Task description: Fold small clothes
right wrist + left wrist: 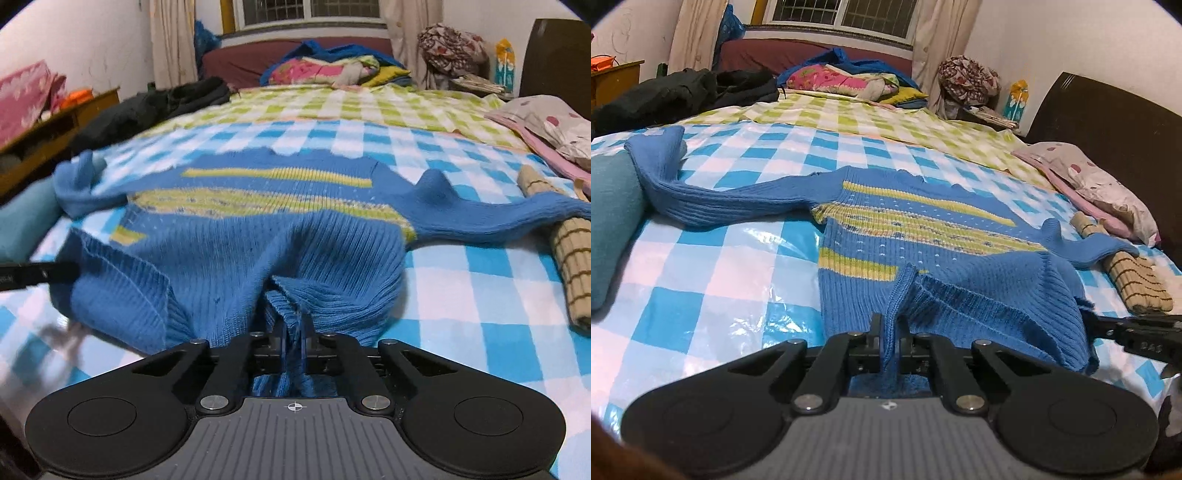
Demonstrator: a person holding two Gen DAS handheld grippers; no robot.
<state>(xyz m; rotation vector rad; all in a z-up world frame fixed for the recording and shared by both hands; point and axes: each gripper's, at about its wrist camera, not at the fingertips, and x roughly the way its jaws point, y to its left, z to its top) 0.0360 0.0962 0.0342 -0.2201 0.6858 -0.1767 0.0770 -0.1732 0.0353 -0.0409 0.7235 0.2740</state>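
A small blue knit sweater [923,236] with yellow-green stripes lies spread on the blue-and-white checked bed cover [720,280], sleeves stretched out to both sides. My left gripper [890,325] is shut on the near hem of the sweater, left part. My right gripper [294,325] is shut on the hem of the same sweater [258,221], right part, and lifts it slightly. The right gripper also shows at the right edge of the left wrist view [1137,332]. The left gripper shows at the left edge of the right wrist view [40,275].
A rolled beige striped cloth [1137,280] lies under the right sleeve. A teal cushion [609,229] sits at the left. A pink spotted pillow [1089,184] and dark headboard [1108,118] are at the right. Dark clothes [676,92] and colourful bedding [842,79] lie at the far end.
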